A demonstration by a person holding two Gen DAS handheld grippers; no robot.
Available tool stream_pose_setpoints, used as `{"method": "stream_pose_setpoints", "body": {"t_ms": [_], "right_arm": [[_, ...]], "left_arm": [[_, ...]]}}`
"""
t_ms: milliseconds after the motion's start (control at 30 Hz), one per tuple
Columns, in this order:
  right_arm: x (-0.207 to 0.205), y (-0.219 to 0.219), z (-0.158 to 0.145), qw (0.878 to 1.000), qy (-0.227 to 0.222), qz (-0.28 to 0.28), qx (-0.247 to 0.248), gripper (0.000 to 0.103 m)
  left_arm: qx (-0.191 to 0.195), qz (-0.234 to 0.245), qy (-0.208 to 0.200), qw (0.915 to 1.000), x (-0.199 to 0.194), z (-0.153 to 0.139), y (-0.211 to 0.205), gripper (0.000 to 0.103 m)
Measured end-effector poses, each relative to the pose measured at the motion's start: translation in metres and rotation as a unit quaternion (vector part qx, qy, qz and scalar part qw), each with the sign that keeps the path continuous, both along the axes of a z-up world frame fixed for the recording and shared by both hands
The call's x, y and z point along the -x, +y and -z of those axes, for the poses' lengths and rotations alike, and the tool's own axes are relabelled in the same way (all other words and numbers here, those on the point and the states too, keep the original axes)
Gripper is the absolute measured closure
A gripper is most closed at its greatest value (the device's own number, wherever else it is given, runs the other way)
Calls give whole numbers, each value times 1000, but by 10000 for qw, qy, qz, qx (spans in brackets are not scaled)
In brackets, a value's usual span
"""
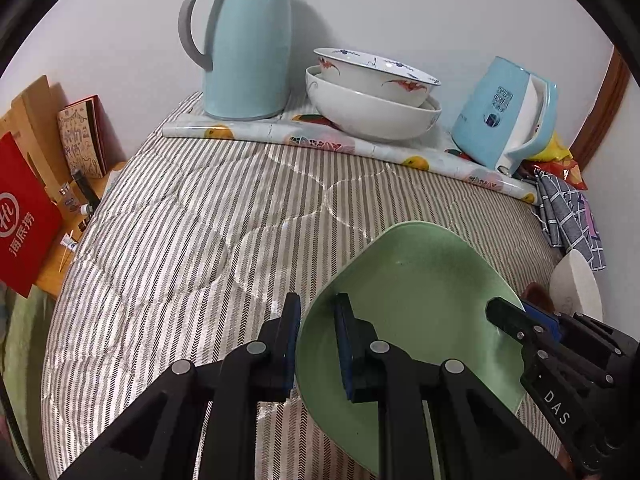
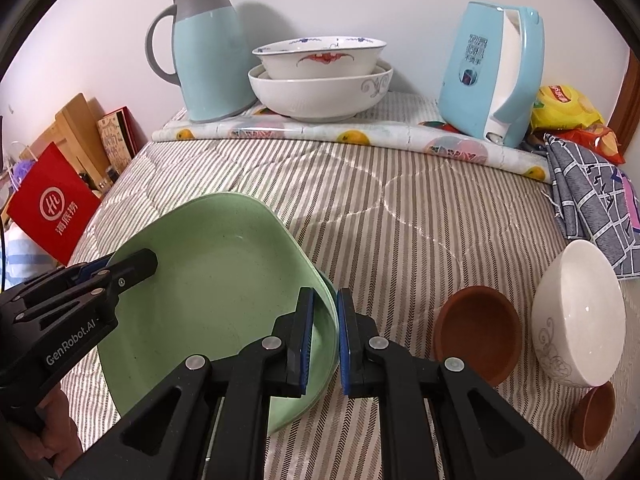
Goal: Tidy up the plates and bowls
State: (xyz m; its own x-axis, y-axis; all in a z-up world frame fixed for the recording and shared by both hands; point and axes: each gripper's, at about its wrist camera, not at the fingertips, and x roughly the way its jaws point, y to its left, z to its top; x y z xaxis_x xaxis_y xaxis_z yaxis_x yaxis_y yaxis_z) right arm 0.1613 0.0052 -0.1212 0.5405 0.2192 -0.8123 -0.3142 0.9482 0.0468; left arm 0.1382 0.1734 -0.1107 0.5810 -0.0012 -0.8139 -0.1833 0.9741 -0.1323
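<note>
A green plate is held tilted above the striped quilt. It looks like two stacked plates, with a second rim showing in the right wrist view. My left gripper straddles its left rim; it also shows in the right wrist view. My right gripper straddles its right rim; it also shows in the left wrist view. Two stacked white bowls stand at the back. A white bowl lies tilted at the right, beside a brown bowl and a smaller brown one.
A blue thermos jug and a blue kettle stand at the back on a rolled fruit-print sheet. A checked cloth and snack bags lie at the right. A red bag leans at the left.
</note>
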Motion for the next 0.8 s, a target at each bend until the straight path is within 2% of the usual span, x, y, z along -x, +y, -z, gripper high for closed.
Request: {"method": "stream_pose_setpoints", "body": {"t_ms": [667,733,800], "right_arm": [[-6,6,15,9992,-46,-84,376,89],[-5,6,15,9990,-80,-117,416,89],[-3,7,15,9988,-53,-168,458,85]], "left_arm": [[-126,84,132,9998,-3,11,-3,86],[-123,87,171,9997,-3,11,-4,85],[-64,115,190,9997,-3,11,-4,78]]}}
